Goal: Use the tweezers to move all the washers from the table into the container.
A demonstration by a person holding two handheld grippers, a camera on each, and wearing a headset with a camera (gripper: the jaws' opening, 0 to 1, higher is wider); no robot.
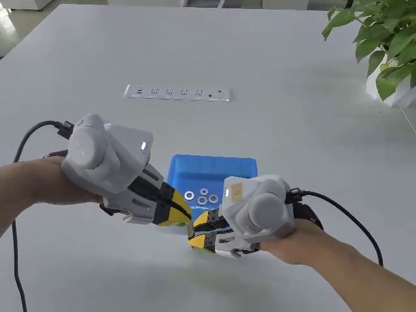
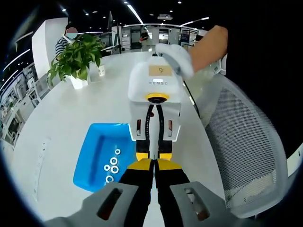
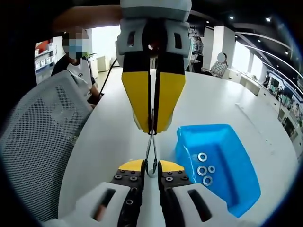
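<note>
A blue container [image 1: 211,164] [image 2: 94,151] [image 3: 229,142] sits on the white table and holds several metal washers [image 1: 201,197] [image 2: 112,165] [image 3: 204,168]. Just in front of it my two grippers point at each other, tip to tip. Thin metal tweezers [image 3: 151,144] run between them. My left gripper [image 1: 184,214] [image 2: 155,163] [image 3: 152,128] is shut on one end of the tweezers. My right gripper [image 1: 198,238] [image 3: 151,166] [image 2: 154,155] is shut around the other end. I see no washers on the table outside the container.
A white power strip [image 1: 177,93] lies further back on the table. A potted plant [image 1: 383,39] [image 2: 75,56] stands at the far right corner. A mesh chair [image 2: 246,151] [image 3: 38,137] is at the near edge. Cables trail from both grippers.
</note>
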